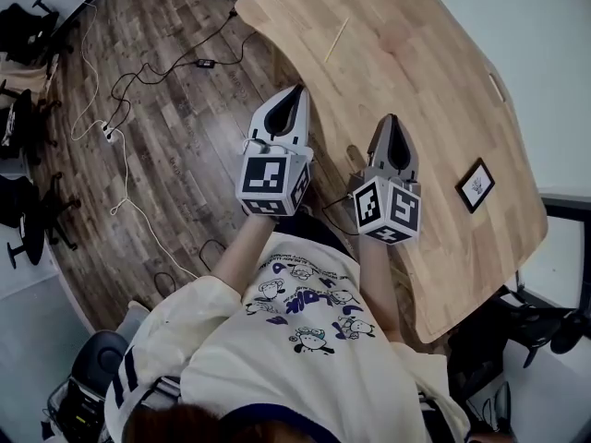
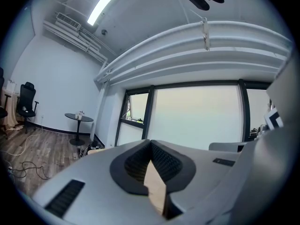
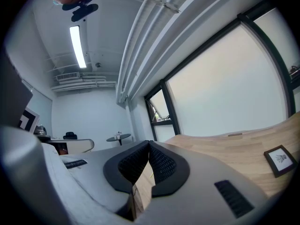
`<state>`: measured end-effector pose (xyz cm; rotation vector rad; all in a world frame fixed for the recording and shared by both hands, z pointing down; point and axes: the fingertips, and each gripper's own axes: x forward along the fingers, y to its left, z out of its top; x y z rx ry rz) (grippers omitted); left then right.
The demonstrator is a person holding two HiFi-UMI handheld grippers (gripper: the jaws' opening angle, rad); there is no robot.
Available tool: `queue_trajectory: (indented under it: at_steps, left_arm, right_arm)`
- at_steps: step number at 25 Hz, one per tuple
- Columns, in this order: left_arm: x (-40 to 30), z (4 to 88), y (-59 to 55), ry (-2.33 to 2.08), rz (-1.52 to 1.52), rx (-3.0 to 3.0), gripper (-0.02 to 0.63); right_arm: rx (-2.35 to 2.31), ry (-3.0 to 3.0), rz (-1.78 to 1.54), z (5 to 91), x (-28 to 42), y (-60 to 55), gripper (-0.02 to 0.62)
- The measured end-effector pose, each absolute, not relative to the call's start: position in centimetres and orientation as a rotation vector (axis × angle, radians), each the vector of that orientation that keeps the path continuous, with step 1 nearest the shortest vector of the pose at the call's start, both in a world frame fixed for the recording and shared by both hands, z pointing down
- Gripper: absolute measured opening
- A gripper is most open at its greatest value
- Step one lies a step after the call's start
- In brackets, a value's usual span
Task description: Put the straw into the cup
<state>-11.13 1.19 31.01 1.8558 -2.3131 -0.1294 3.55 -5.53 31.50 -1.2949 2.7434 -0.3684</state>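
A thin pale straw (image 1: 336, 40) lies on the wooden table (image 1: 434, 72), far from me near its far end. No cup shows in any view. My left gripper (image 1: 296, 91) hangs over the floor just off the table's left edge, jaws shut with nothing between them. My right gripper (image 1: 392, 120) is over the table's near left part, also shut and empty. In the left gripper view the left gripper (image 2: 151, 142) has its tips touching, and in the right gripper view the right gripper (image 3: 149, 143) does too. Both point up toward windows, so neither view shows the straw.
A small black-framed picture (image 1: 475, 185) lies on the table at the right, and the framed picture (image 3: 280, 159) also shows in the right gripper view. Cables and a power strip (image 1: 109, 133) trail over the wood floor. Office chairs (image 1: 28, 212) stand at the left.
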Motion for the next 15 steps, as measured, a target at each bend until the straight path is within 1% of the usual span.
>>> queue_trajectory:
  at_steps: [15]
  left_arm:
    - [-15.2,32.2,-7.2,-2.254,-0.115,1.896,0.021]
  right_arm:
    - [-1.390,2.697,-0.379,32.4,0.5,-13.0,-0.003]
